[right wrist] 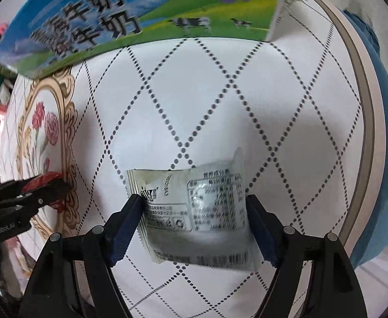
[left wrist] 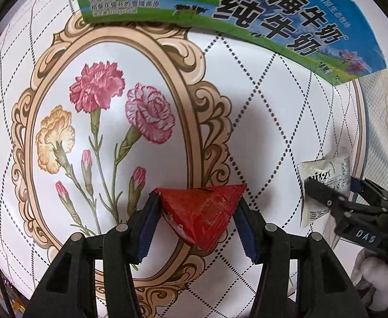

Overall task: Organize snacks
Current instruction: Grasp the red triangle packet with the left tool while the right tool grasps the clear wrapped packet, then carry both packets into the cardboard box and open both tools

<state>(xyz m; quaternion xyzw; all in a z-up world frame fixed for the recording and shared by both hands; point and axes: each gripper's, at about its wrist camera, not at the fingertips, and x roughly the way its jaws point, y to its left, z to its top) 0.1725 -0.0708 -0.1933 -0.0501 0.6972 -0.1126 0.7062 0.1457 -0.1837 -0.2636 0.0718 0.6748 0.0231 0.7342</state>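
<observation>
White quilted-pattern table covering, printed with dotted diamond lines and a gold oval frame of pink and yellow carnations, fills both views. Blue and green printed cardboard milk carton stands at the far side of the surface, its lower edge overlapping the top of the oval frame. Blue cloth lies beyond the table's right edge.

Left gripper points steeply down; its blue-padded jaws are closed narrow against both sides of a red triangular wrapped snack, which sits over the near right rim of the oval frame.

Right gripper points straight down over the plain diamond area to the right. Its jaws stand moderately wide, the pads meeting both edges of a white and clear rectangular snack packet with black print. Whether either snack is lifted off the covering cannot be told.
</observation>
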